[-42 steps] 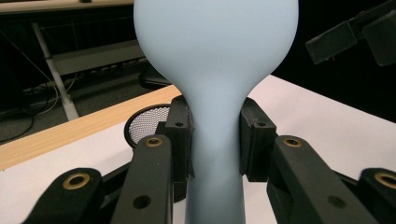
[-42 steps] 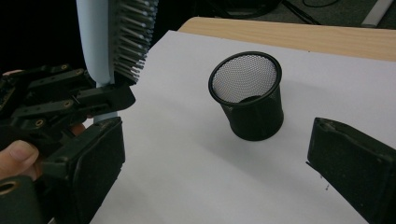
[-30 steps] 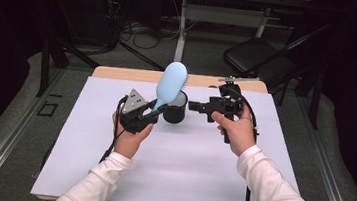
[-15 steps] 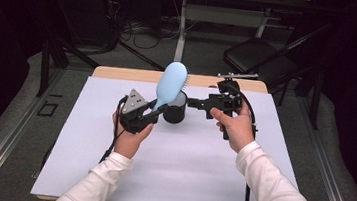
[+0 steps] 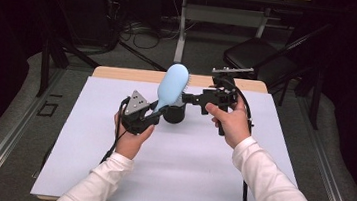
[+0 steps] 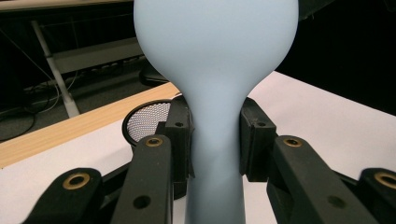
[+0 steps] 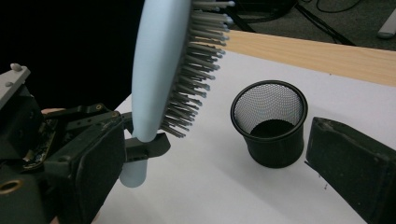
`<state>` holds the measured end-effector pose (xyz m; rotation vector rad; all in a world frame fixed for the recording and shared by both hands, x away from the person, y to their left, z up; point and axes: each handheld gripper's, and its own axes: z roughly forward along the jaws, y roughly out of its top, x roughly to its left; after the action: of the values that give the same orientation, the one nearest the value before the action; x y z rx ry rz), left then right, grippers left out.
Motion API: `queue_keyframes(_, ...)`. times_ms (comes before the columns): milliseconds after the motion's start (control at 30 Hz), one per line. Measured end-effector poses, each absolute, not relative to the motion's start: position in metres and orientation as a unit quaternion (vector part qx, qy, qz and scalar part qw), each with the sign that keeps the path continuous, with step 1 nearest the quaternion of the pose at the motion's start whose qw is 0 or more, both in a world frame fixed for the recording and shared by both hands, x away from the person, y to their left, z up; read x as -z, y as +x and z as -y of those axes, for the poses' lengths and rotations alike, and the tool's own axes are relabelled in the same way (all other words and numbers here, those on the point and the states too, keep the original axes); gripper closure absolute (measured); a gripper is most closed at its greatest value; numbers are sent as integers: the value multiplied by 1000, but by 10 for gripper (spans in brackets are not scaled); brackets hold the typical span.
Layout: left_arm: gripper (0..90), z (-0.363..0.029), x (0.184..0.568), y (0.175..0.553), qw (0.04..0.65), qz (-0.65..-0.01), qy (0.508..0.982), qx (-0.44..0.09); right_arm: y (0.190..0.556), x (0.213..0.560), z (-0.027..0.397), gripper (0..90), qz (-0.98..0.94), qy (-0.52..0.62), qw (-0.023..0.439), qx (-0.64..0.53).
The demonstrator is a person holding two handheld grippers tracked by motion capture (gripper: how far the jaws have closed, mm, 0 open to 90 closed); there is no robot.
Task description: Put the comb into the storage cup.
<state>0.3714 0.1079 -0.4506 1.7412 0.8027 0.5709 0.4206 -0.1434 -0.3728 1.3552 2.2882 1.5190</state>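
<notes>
A light blue hairbrush [image 5: 173, 85] stands nearly upright, head up, bristles facing right. My left gripper [image 5: 157, 114] is shut on its handle; in the left gripper view the pads [image 6: 180, 140] press both sides of the hairbrush's neck [image 6: 217, 70]. A black mesh cup [image 5: 174, 115] stands upright on the white sheet just behind the brush handle. My right gripper [image 5: 185, 100] is level, pointing left at the brush head, and open. In the right gripper view its wide jaws frame the hairbrush [image 7: 159, 60] and the cup [image 7: 271, 126], touching neither.
A white sheet [image 5: 174, 170] covers the table; a strip of bare wood [image 5: 119, 73] shows along its far edge. Beyond the table are a black chair [image 5: 256, 58], a desk frame and cables on the floor. Each gripper trails a cable toward the person.
My right gripper has edged slightly left, closer to the brush head. The left gripper and the brush have stayed where they were.
</notes>
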Motion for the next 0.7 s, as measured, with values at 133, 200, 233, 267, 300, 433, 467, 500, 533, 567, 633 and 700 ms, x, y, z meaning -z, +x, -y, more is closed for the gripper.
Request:
queue_keyframes(133, 695, -108, 451, 371, 538, -337, 734, -242, 423, 369, 139, 48, -748, 441, 40, -495)
queue_keyframes(200, 695, -107, 451, 371, 537, -336, 734, -243, 424, 367, 136, 49, -746, 441, 37, -497)
queue_keyframes(233, 695, -107, 451, 371, 538, -336, 734, -243, 424, 366, 135, 51, -747, 440, 37, -498)
queue_keyframes(267, 695, -107, 451, 371, 537, -336, 735, -243, 425, 366, 134, 51, -746, 441, 35, -498)
queue_keyframes(300, 695, -107, 451, 371, 537, -336, 734, -243, 426, 365, 133, 52, -746, 440, 34, -499)
queue_keyframes(433, 695, -107, 451, 371, 538, -336, 734, -243, 430, 364, 129, 61, -745, 443, 34, -497)
queue_keyframes(467, 695, -107, 451, 371, 538, -335, 734, -243, 431, 363, 128, 63, -744, 445, 32, -498)
queue_keyframes(500, 695, -107, 451, 371, 537, -335, 735, -243, 432, 363, 128, 66, -743, 445, 30, -499)
queue_keyframes(533, 695, -107, 451, 371, 537, -335, 735, -243, 433, 363, 127, 70, -741, 446, 27, -501)
queue_keyframes(567, 695, -107, 451, 371, 536, -335, 736, -243, 433, 363, 127, 72, -739, 448, 24, -503)
queue_keyframes(633, 695, -107, 451, 371, 536, -336, 735, -243, 435, 362, 126, 79, -737, 448, 22, -505)
queue_keyframes(700, 695, -108, 451, 371, 536, -336, 735, -243, 436, 362, 125, 81, -737, 448, 23, -506)
